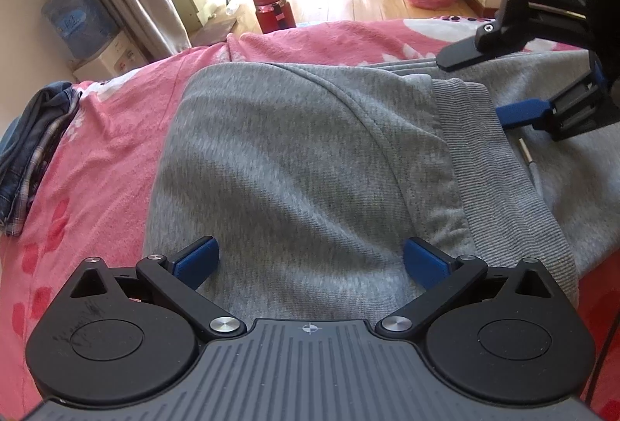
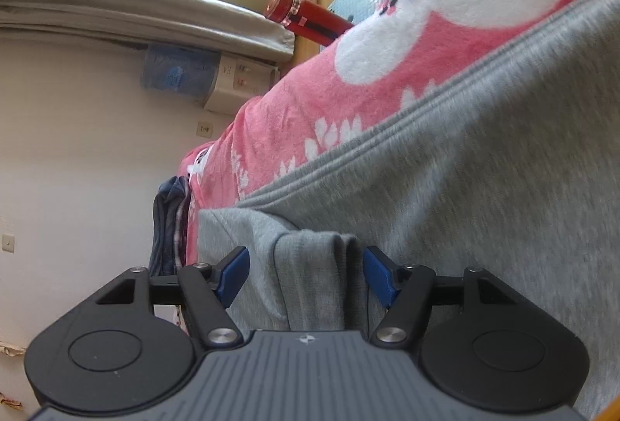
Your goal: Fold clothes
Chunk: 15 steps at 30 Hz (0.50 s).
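A grey sweatshirt (image 1: 294, 157) lies on the bed's pink blanket (image 1: 97, 134), already folded at least once: a sleeve or side panel with its ribbed cuff (image 1: 500, 165) is laid over the body. The left hand-held gripper (image 1: 310, 260) hovers over the near edge, jaws wide apart and holding nothing. The right hand-held gripper (image 2: 306, 275) is rolled on its side at the cuff; a bunched fold stands between its jaws, but the pads are clear of it, so it looks released. Judging by the broad shape, further folds remain. Other clothes (image 1: 35, 150) wait at the bed's edge.
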{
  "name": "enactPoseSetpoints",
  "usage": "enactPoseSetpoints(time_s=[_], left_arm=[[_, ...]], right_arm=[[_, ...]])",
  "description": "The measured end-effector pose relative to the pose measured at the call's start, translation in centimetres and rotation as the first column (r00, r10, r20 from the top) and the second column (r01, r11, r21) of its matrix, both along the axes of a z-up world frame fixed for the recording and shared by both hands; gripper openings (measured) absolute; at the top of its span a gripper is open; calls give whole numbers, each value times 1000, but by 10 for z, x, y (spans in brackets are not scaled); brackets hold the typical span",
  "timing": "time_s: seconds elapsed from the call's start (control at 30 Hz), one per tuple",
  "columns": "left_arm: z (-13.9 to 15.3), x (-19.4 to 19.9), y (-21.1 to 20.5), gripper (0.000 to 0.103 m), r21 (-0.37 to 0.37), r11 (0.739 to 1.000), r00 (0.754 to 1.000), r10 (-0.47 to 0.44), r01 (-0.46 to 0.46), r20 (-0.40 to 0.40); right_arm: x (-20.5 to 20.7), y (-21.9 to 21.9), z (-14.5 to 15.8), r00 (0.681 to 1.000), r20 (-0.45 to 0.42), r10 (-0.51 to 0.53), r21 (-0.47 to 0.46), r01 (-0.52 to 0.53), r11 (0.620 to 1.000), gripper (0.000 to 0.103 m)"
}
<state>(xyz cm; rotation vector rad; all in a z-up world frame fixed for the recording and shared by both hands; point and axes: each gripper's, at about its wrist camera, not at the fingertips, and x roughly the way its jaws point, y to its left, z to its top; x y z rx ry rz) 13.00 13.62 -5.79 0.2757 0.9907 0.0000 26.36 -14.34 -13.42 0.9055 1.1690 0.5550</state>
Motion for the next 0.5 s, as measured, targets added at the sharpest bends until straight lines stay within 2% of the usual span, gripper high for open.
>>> enactPoseSetpoints(time_s=[0.5], left_arm=[[-1,1,3,103,-14,1000,1000,6,-6,-3]], right_arm=[[-6,-4,-6,1000,-19,-16,33,17,999,67]])
